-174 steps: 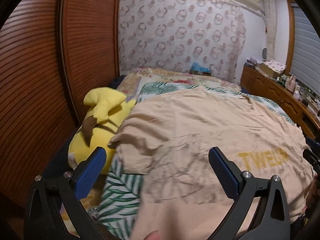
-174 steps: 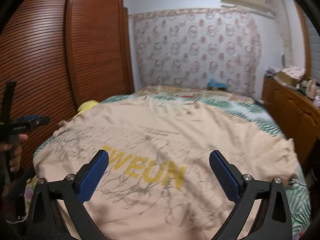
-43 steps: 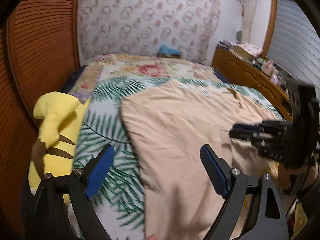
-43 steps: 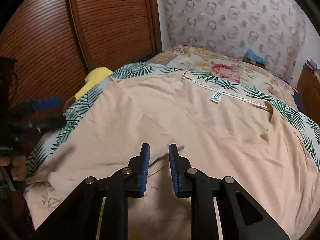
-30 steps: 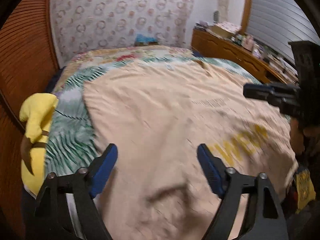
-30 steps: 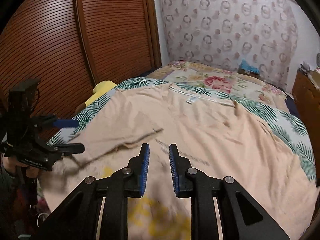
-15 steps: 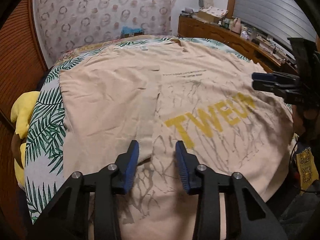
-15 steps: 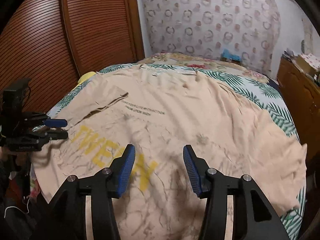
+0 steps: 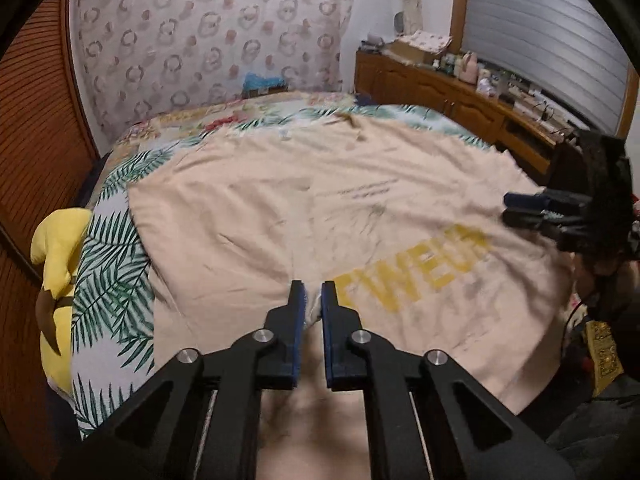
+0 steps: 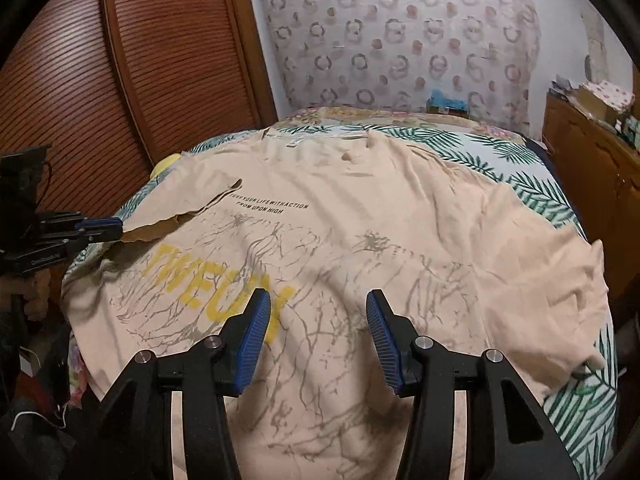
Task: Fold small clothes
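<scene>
The shirt (image 10: pixel 360 216) is peach with yellow lettering, small black text and grey branching lines. The sheet (image 9: pixel 116 280) is white with green palm leaves. The plush (image 9: pixel 56 248) is yellow with brown. Both tongs (image 10: pixel 316 320) are black with blue pads (image 10: pixel 256 328).

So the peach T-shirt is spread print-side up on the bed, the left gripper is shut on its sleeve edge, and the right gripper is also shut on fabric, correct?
Not quite. The right gripper is open, jaws spread above the T-shirt and holding nothing, as the right wrist view shows. The rest stands: the shirt lies print-side up on the bed, and the left gripper is shut on the sleeve edge.
</scene>
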Demonstrator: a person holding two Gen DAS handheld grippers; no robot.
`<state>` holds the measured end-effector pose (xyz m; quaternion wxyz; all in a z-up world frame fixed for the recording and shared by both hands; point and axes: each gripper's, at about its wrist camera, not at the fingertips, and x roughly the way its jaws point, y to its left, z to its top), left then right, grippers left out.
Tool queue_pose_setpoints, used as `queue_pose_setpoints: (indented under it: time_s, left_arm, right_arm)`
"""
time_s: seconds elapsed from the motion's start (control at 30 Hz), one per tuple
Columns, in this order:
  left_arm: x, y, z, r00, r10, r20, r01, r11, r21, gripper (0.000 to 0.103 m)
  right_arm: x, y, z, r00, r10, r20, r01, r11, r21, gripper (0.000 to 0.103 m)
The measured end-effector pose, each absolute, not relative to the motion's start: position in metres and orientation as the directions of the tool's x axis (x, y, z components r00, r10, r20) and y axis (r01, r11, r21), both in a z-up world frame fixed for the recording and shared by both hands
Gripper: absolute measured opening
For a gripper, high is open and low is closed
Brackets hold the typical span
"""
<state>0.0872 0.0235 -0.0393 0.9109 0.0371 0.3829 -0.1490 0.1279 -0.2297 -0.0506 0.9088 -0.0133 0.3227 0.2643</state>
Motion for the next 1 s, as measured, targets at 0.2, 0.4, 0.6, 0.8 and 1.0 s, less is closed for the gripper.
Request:
queue_pose_setpoints:
  time_s: [0.2,0.4,0.6,0.8,1.0]
  left_arm:
    - [0.098,0.011,-0.043,0.649,-0.242,-0.721,0.294,0.954,-0.056,0.026]
    - [0.116,-0.010,-0.058,0.600,-0.292,-0.745,0.326,0.939,-0.106,0.056]
    - [0.136,-0.037,-0.070,0.566,-0.300,-0.768,0.359,0.928,-0.099,0.077]
    - [0.149,-0.060,-0.077,0.544,-0.291,-0.787,0.398,0.915,-0.063,0.078]
    - [0.154,-0.076,-0.078,0.557,-0.260,-0.789,0.400,0.916,-0.020,0.080]
  right_arm:
    - [0.121,-0.257,-0.048,0.687,0.434,-0.584,-0.439,0.887,0.142,0.052]
    - [0.112,-0.303,-0.045,0.726,0.356,-0.588,-0.355,0.927,0.124,0.054]
    - [0.107,-0.363,-0.042,0.772,0.244,-0.587,-0.216,0.969,0.118,0.058]
    - [0.111,-0.405,-0.048,0.772,0.147,-0.618,-0.098,0.989,0.112,0.058]
    - [0.133,-0.420,-0.046,0.750,0.206,-0.629,-0.094,0.974,0.208,0.058]
